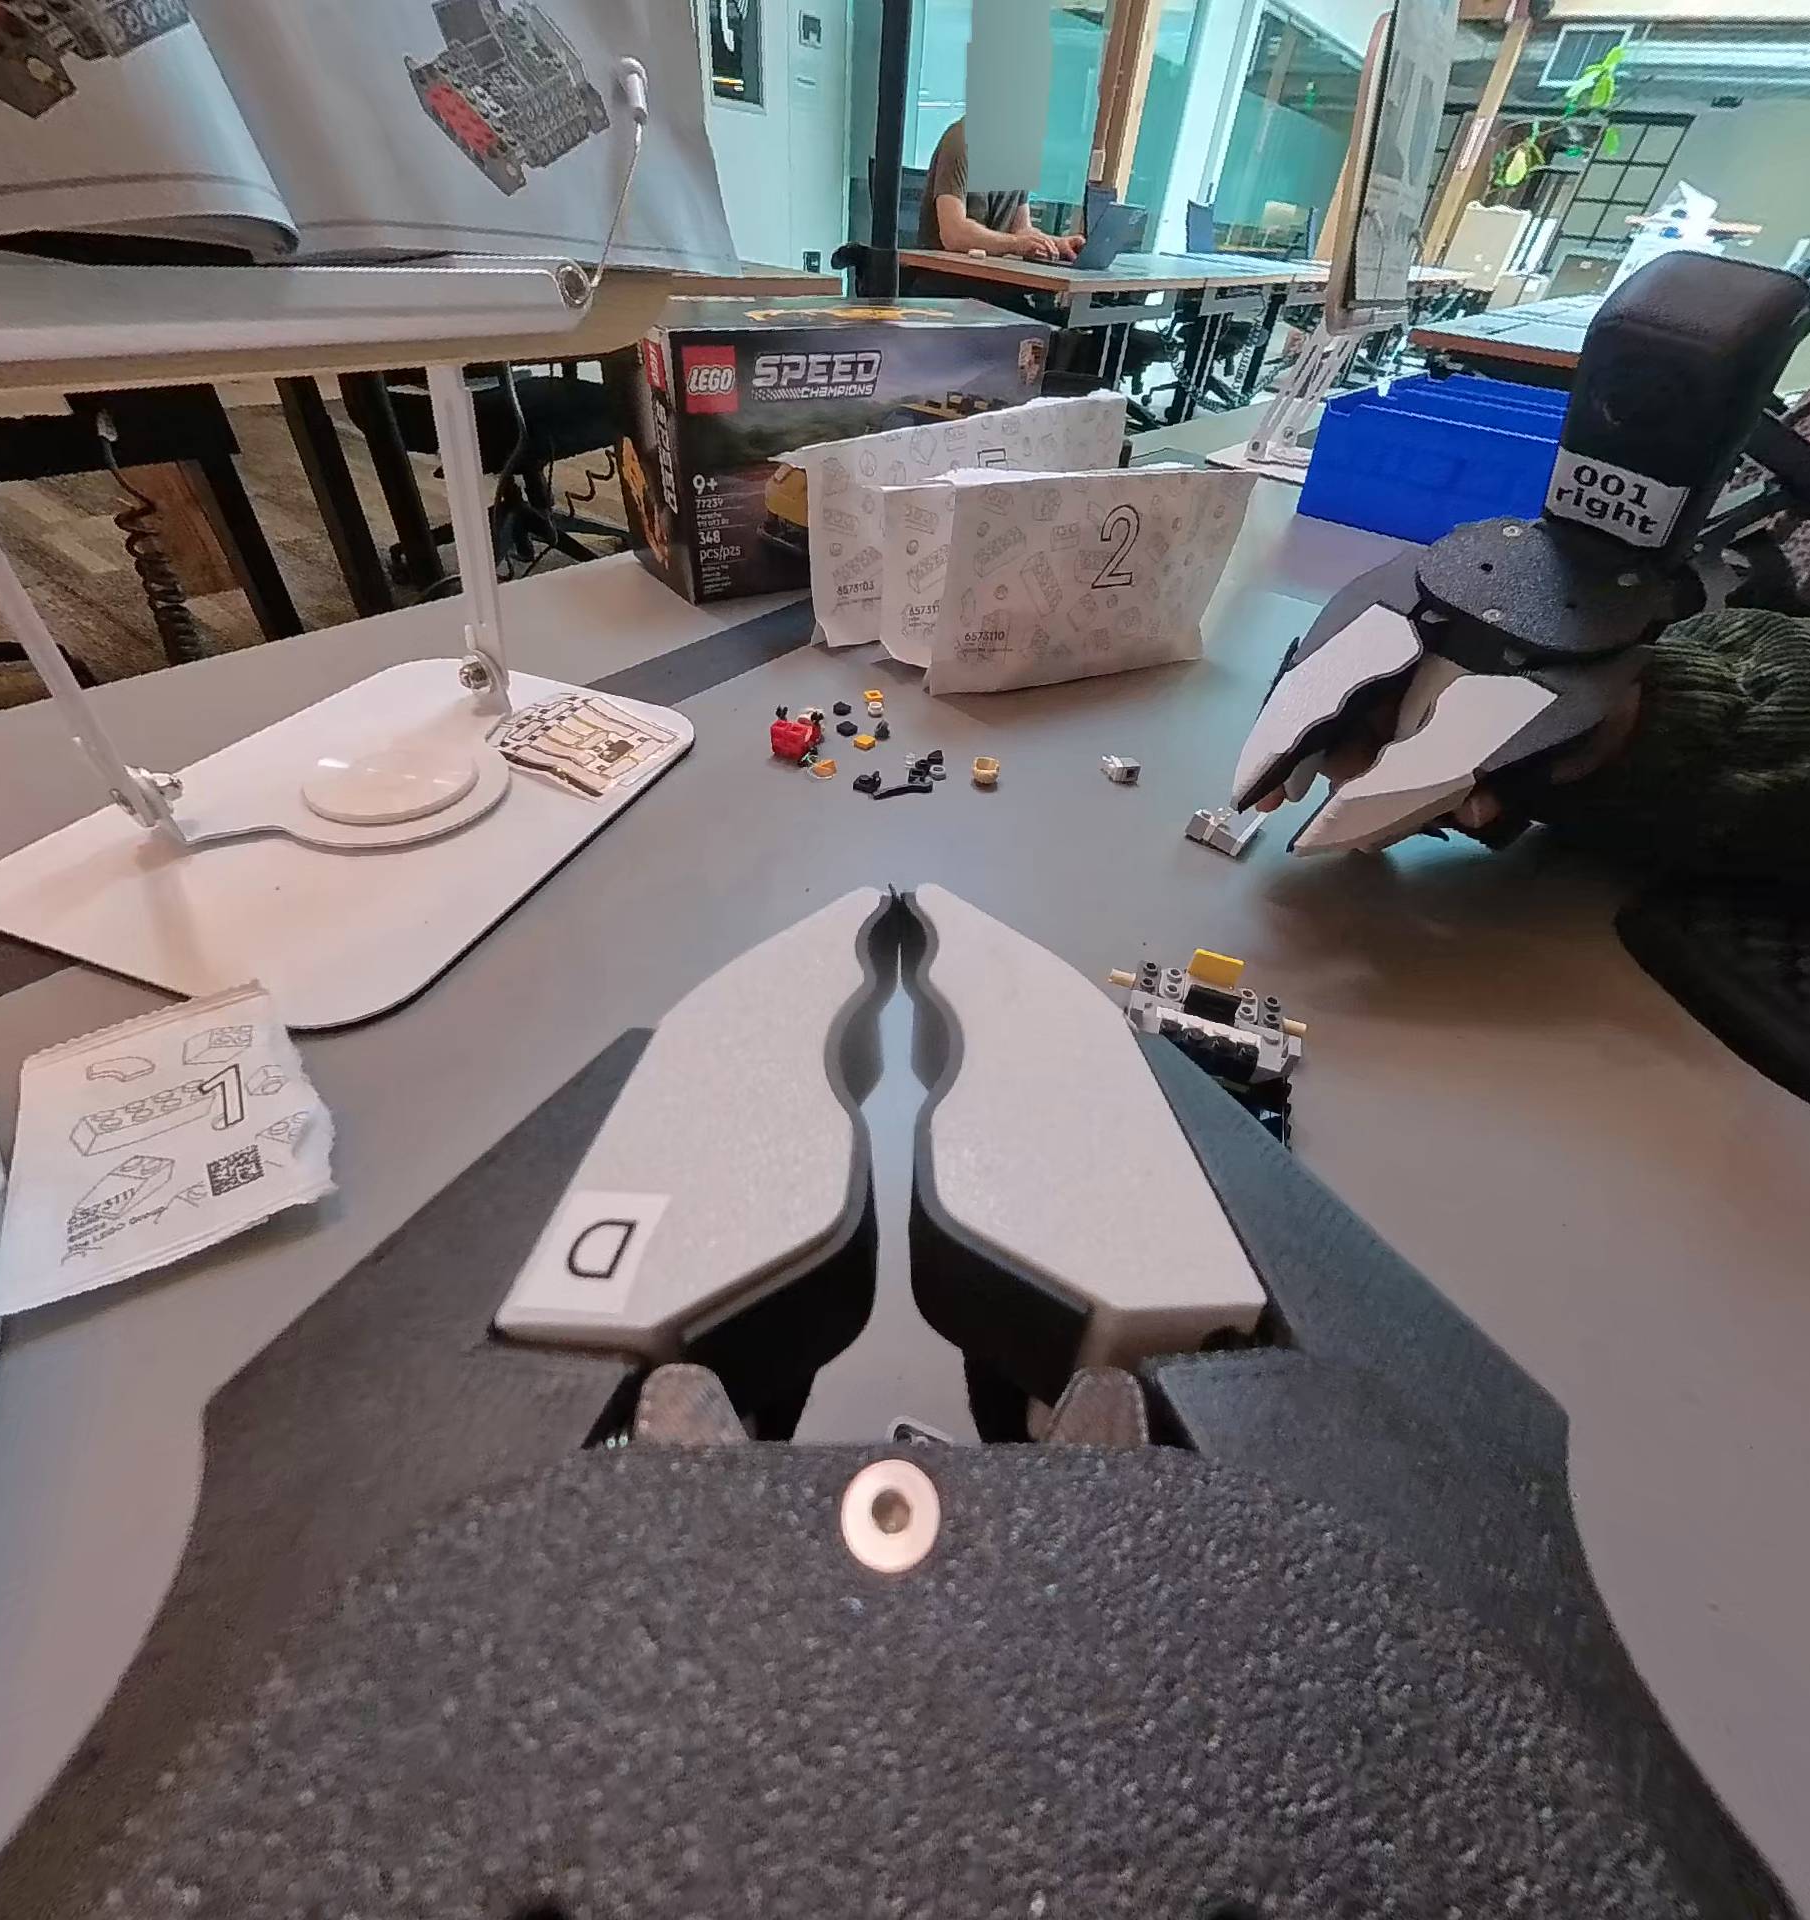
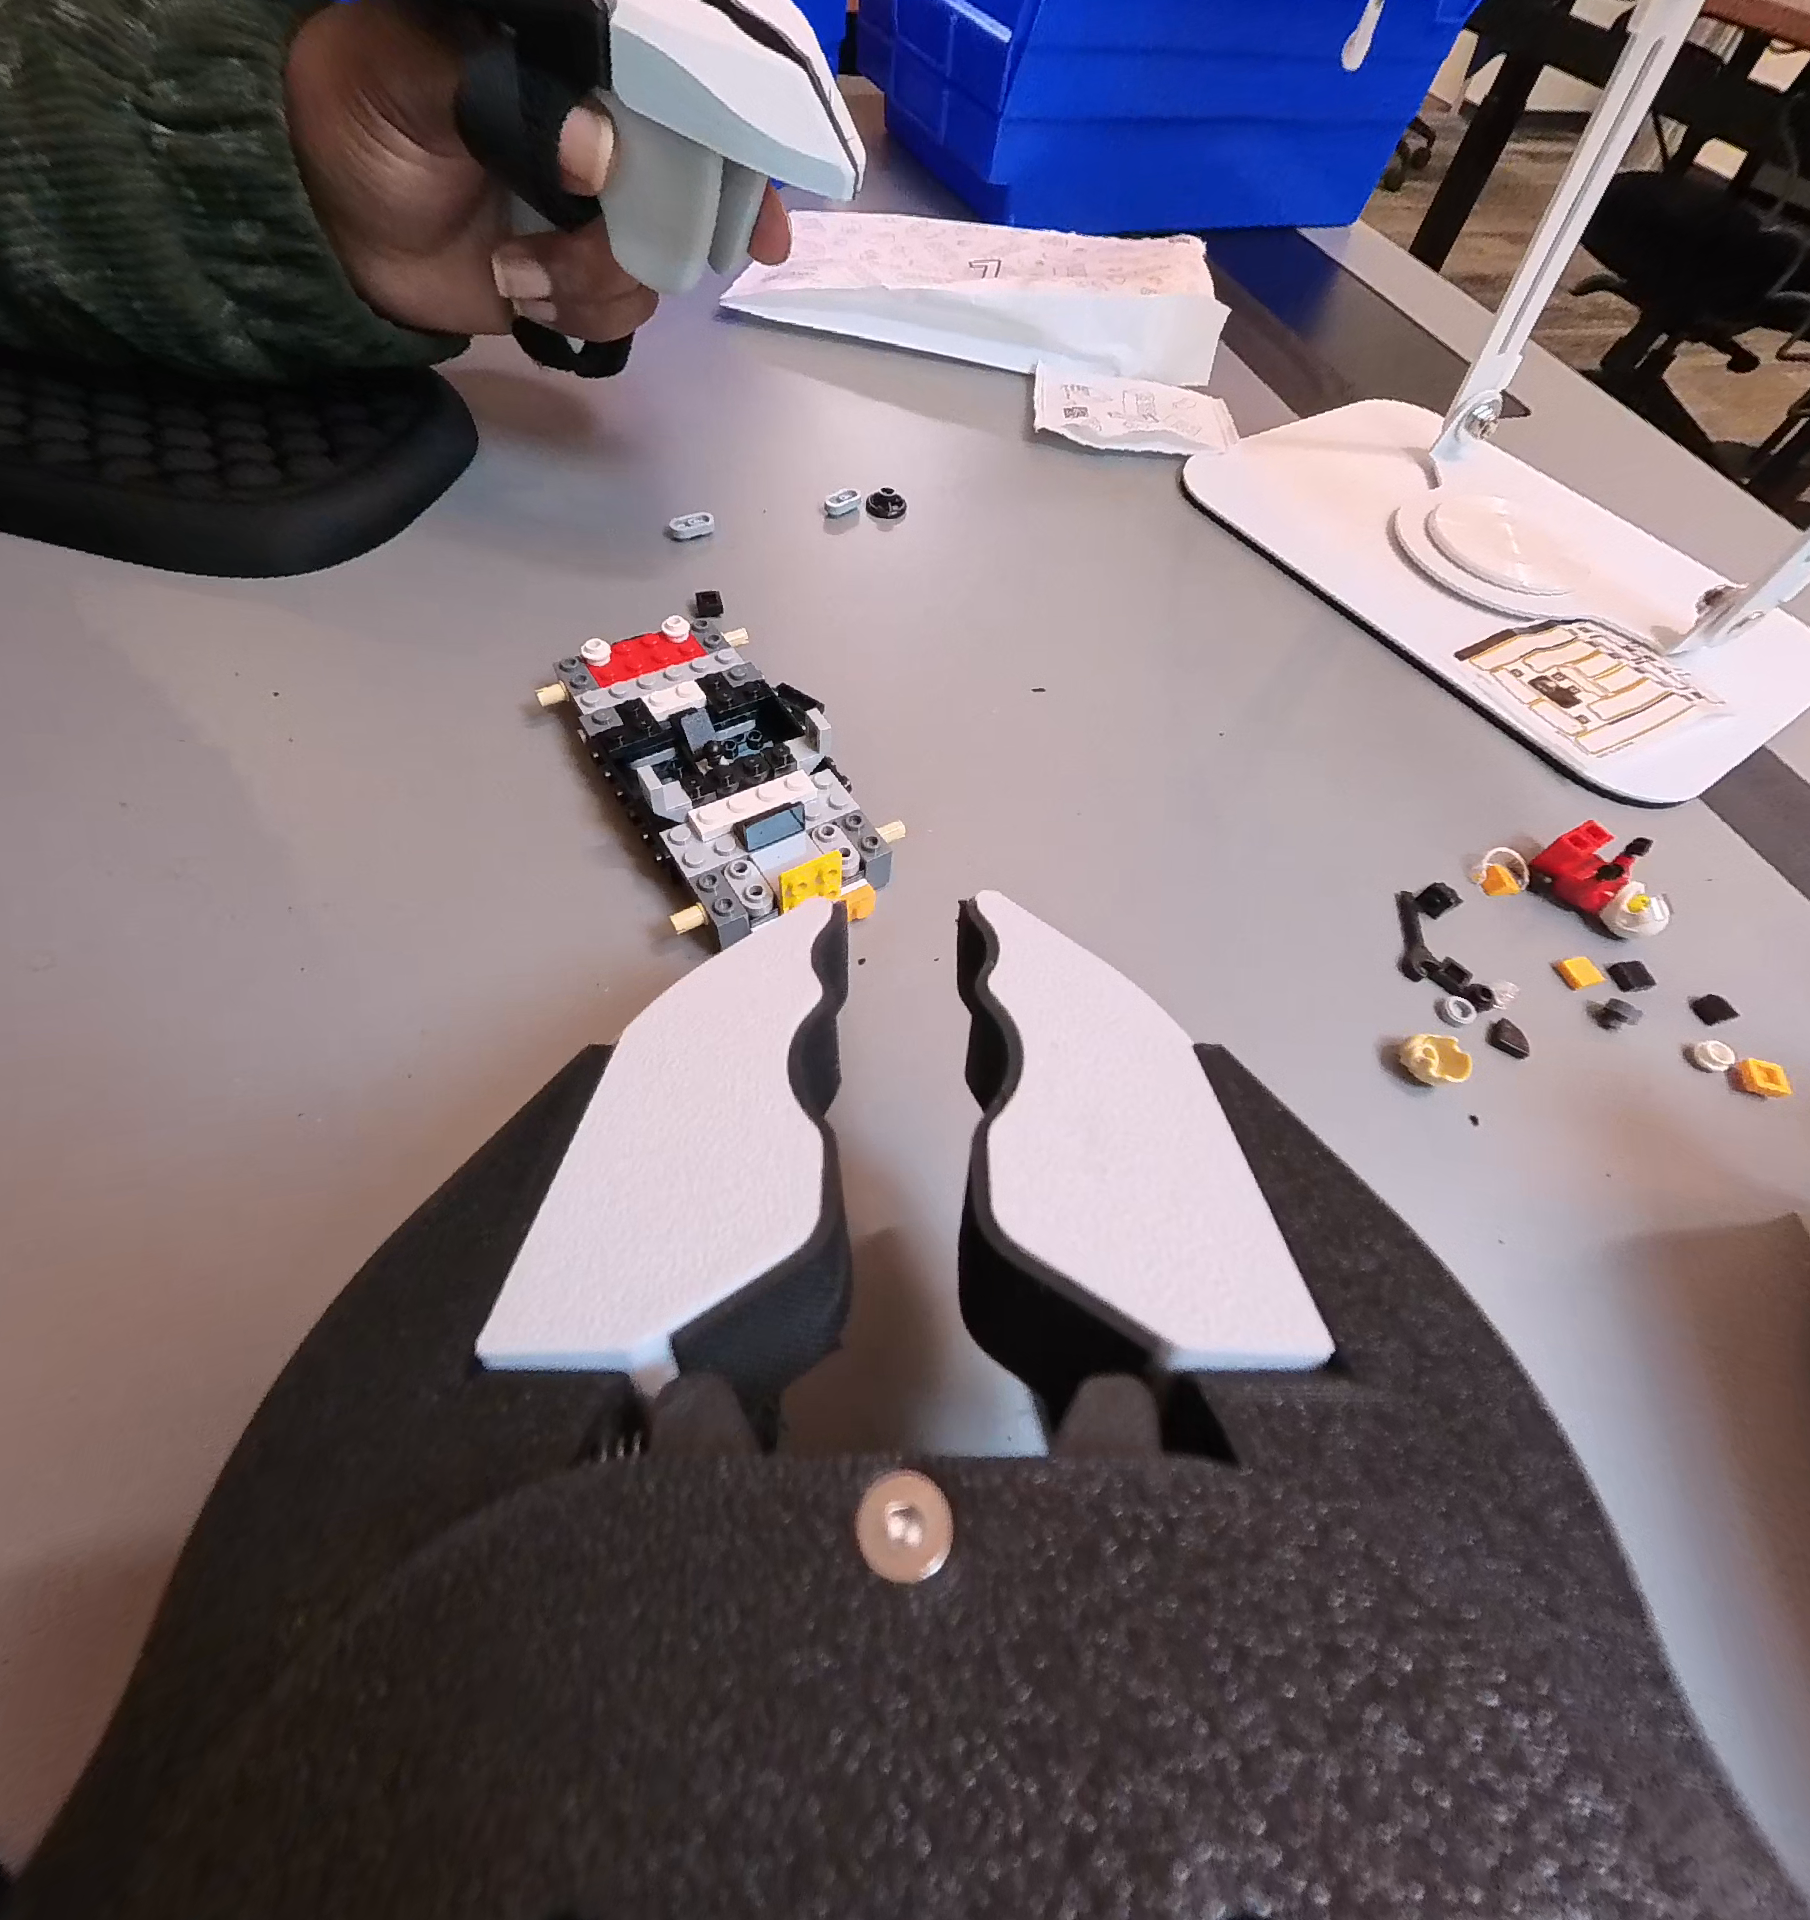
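Note:
My left gripper (image 1: 896,899) is shut with nothing visible between its pads, held above the grey table (image 1: 1036,852). It also shows at the top left of the right wrist view (image 2: 847,177), in a person's hand. A partly built brick car (image 1: 1218,1013) of grey, black, red and yellow sits just right of its fingers. My right gripper (image 2: 901,914) is open and empty, its tips just short of the yellow front of the car (image 2: 714,769). In the left wrist view the right gripper (image 1: 1275,828) has one fingertip at a small grey piece (image 1: 1221,828) on the table.
Loose small pieces (image 1: 859,743) (image 2: 1566,977) lie scattered, with a red one (image 2: 1581,868). Numbered paper bags (image 1: 1088,571), a set box (image 1: 776,436), a blue bin (image 2: 1140,104), a white stand base (image 1: 288,862) and a torn bag (image 1: 153,1143) ring the work area. A black pad (image 2: 205,468) lies under the sleeve. The tips of one gripper are about 20 centimetres away from the tips of the other.

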Motion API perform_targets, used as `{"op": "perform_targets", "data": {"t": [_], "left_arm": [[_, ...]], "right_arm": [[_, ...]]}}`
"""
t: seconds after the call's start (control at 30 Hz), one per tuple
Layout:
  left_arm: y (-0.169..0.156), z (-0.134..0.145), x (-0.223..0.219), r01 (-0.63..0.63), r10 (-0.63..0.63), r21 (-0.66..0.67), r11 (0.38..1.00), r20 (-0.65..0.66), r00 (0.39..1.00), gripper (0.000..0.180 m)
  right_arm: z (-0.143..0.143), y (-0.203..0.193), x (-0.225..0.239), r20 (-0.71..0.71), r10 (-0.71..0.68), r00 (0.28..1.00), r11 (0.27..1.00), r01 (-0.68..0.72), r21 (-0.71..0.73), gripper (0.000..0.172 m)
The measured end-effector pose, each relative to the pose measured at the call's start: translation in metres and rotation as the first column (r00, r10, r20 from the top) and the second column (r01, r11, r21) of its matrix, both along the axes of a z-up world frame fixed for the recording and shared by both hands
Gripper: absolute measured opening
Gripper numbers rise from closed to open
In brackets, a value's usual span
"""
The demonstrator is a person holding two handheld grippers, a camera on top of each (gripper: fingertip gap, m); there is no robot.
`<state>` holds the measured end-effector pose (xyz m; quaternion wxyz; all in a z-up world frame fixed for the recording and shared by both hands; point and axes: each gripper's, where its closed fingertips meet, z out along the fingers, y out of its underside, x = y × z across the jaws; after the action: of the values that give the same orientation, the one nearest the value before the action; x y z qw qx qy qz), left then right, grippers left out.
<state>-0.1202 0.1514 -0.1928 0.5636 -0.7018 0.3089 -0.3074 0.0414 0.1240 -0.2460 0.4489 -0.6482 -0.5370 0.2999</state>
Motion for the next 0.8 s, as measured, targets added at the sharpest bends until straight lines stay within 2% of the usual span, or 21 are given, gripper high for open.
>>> {"op": "perform_targets", "data": {"t": [0.47,0.8], "left_arm": [[0.0009,-0.0019,0.0001,-0.001,0.001,0.0,1.0,-0.007,1.0,0.0],[0.0007,-0.0069,0.0022,0.002,-0.002,0.009,1.0,-0.052,0.999,0.0]], "right_arm": [[0.0011,0.0004,-0.0001,-0.012,-0.001,1.0,1.0,0.001,0.004,0.014],[0.0076,-0.0051,-0.0025,-0.034,0.025,0.999,1.0,-0.025,0.016,0.0]]}}
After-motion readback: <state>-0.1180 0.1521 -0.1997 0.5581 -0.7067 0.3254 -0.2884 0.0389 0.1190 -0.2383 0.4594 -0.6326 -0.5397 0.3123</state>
